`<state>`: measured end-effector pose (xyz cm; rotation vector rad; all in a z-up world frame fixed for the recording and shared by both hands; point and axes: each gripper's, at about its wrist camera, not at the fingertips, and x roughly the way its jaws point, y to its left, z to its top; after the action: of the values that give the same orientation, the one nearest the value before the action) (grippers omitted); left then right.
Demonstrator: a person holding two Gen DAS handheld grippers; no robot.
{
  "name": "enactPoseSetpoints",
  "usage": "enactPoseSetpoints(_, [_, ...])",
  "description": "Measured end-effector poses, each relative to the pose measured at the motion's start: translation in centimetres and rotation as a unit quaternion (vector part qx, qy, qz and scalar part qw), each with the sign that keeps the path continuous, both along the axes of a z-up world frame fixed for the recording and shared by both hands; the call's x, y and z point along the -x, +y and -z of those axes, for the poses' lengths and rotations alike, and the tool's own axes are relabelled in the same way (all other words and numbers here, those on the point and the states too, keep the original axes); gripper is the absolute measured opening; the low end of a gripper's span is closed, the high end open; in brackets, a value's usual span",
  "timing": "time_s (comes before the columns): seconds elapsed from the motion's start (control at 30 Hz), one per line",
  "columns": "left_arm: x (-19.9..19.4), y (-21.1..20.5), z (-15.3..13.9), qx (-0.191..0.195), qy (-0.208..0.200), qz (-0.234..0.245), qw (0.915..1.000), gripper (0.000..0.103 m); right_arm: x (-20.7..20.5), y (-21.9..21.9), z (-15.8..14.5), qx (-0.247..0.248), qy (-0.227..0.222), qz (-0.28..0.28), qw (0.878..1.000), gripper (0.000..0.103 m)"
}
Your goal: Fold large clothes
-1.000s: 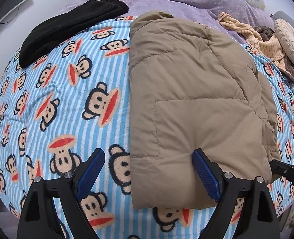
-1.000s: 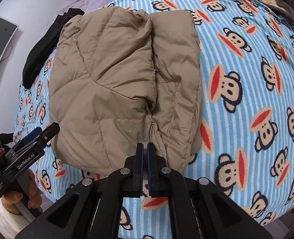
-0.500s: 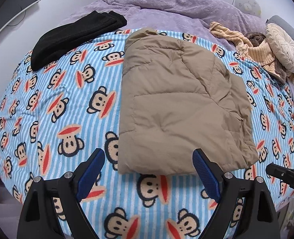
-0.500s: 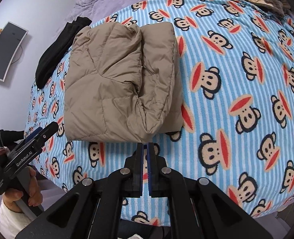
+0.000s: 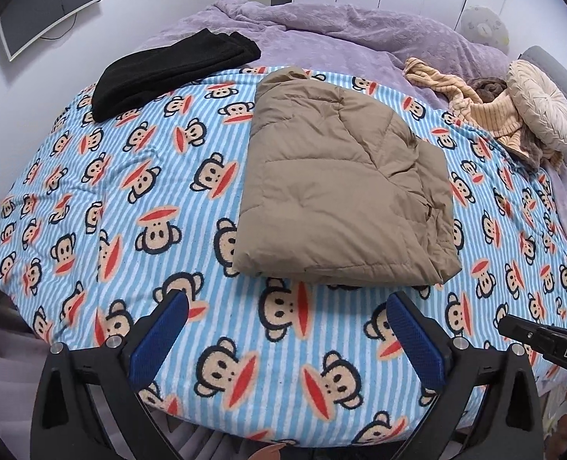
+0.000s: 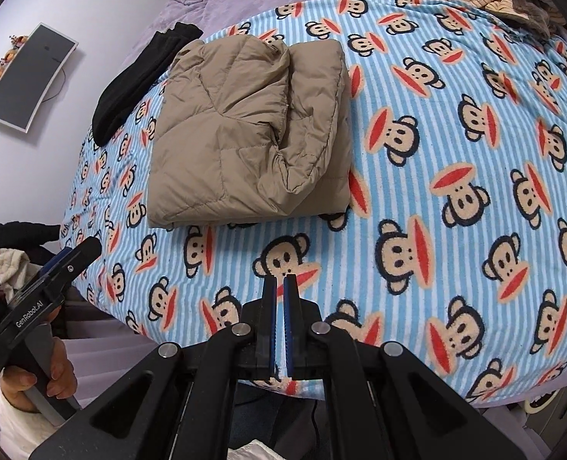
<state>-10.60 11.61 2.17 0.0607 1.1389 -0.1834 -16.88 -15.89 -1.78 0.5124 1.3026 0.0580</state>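
Tan puffer jacket (image 5: pixel 341 199) is seen folded into a rough rectangle, lying flat on the monkey-print blanket (image 5: pixel 130 176), near the middle of the bed; nothing is touching it. Left gripper (image 5: pixel 287 329) is held wide apart above the blanket's near edge, nothing between the pads, well short of the jacket. Right gripper (image 6: pixel 279 306) is almost fully closed, a thin slit left, nothing clamped, also short of the jacket's near hem. Black garment (image 5: pixel 168 69) is laid at the blanket's far left corner. Striped beige clothing (image 5: pixel 475 111) is piled far right beside a round cushion (image 5: pixel 540 111).
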Motion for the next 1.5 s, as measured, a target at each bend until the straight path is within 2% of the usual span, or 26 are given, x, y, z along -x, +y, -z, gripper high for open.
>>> enactPoseSetpoints(0.17, [-1.3, 0.6, -0.9, -0.01, -0.008, 0.016, 0.9998, 0.103, -1.1, 0.5, -1.1, 0.009, -0.022, 0.022, 0.999, 0.004])
enactPoseSetpoints(0.33, [-2.9, 1.6, -2.2, -0.03, -0.022, 0.042, 0.9984, 0.103, -3.3, 2.1, -0.8, 0.001, -0.014, 0.047, 0.999, 0.004])
enactPoseSetpoints(0.5, [-5.6, 2.4, -2.2, -0.022, 0.0, 0.037, 0.9991, 0.103, -5.4, 4.0, -2.7, 0.04, -0.026, 0.042, 0.998, 0.004])
enactPoseSetpoints(0.73, [-7.1, 2.2, -3.2, -0.016, -0.01, 0.034, 0.9993, 0.103, -7.0, 4.3, -4.4, 0.075, -0.034, 0.046, 0.996, 0.006])
enactPoseSetpoints(0.77, [-7.2, 2.2, -3.4, -0.014, -0.011, 0.032, 0.9993, 0.103, -7.1, 4.3, -4.6, 0.078, -0.036, 0.047, 0.995, 0.011])
enactPoseSetpoints(0.83, [-7.3, 2.3, -3.5, -0.013, -0.014, 0.029, 0.9994, 0.103, -7.4, 4.4, -5.0, 0.087, -0.039, 0.05, 0.994, 0.041])
enactPoseSetpoints(0.87, [-7.4, 2.3, -3.6, -0.013, -0.014, 0.028, 0.9994, 0.103, -7.4, 4.4, -5.3, 0.094, -0.045, 0.053, 0.993, 0.065])
enactPoseSetpoints(0.9, [-7.3, 2.3, -3.6, -0.013, -0.015, 0.026, 0.9995, 0.103, -7.4, 4.5, -5.7, 0.1, -0.052, 0.054, 0.992, 0.069])
enactPoseSetpoints(1.1, [-7.5, 2.5, -4.2, -0.016, -0.023, 0.016, 0.9995, 0.103, -7.9, 4.9, -7.1, 0.114, -0.072, 0.051, 0.99, 0.071])
enactPoseSetpoints(1.13, [-7.5, 2.6, -4.4, -0.016, -0.025, 0.015, 0.9994, 0.103, -8.0, 4.9, -7.3, 0.119, -0.076, 0.052, 0.989, 0.074])
enactPoseSetpoints(1.17, [-7.5, 2.6, -4.6, -0.016, -0.027, 0.013, 0.9994, 0.103, -8.0, 5.0, -7.6, 0.123, -0.081, 0.053, 0.988, 0.084])
enactPoseSetpoints(1.27, [-7.7, 2.9, -5.1, -0.016, -0.035, 0.008, 0.9992, 0.103, -8.2, 5.1, -8.4, 0.139, -0.097, 0.057, 0.984, 0.088])
enactPoseSetpoints(1.3, [-7.8, 2.9, -5.3, -0.016, -0.037, 0.006, 0.9992, 0.103, -8.3, 5.1, -8.6, 0.143, -0.1, 0.059, 0.983, 0.093])
enactPoseSetpoints(1.5, [-7.8, 3.1, -6.0, -0.018, -0.048, 0.004, 0.9987, 0.103, -8.4, 5.0, -9.4, 0.158, -0.119, 0.069, 0.978, 0.094])
